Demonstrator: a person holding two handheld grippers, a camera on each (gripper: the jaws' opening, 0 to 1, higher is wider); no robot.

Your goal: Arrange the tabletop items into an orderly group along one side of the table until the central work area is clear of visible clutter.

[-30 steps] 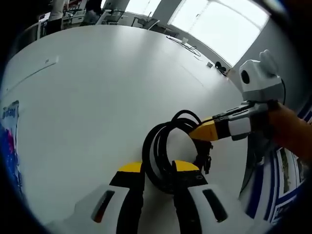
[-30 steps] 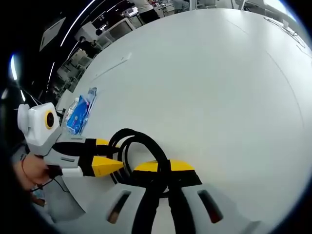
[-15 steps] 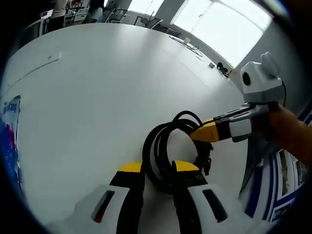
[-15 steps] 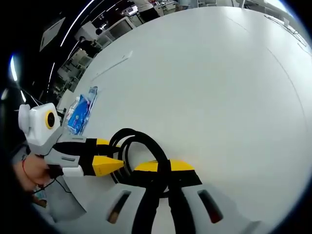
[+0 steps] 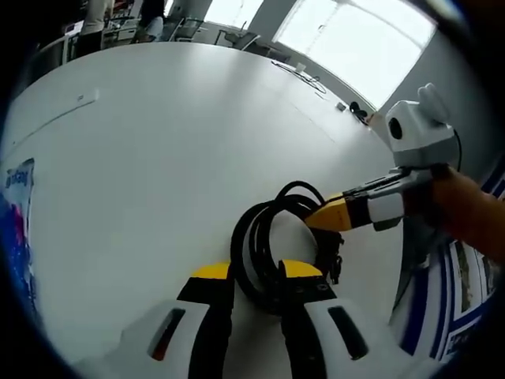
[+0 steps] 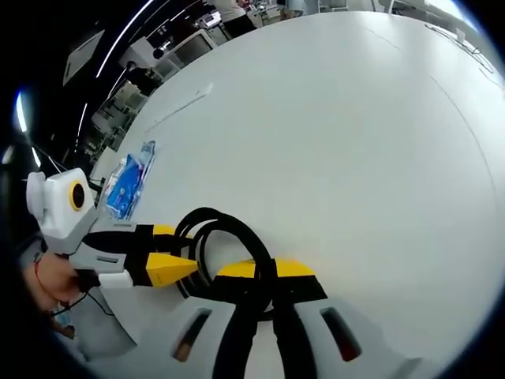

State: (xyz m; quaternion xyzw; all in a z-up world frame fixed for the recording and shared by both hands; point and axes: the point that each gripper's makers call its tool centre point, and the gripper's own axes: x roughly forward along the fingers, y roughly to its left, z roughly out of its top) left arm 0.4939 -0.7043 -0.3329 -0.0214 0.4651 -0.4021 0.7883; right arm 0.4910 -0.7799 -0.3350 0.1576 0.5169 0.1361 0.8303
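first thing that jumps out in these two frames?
The coiled black cable on the white round table, with both yellow-tipped grippers closed on it: the left gripper pinches the loop near its bottom, the right gripper grips it from the other side. Next, a blue plastic packet lying apart near the table's edge.

White table (image 6: 355,118) bears cable coil (image 6: 225,237), blue packet (image 6: 126,183).

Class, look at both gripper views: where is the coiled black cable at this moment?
The coiled black cable sits low in both views on the white table, pinched between the left gripper and the right gripper, with a blue packet beyond it to the left in the right gripper view.
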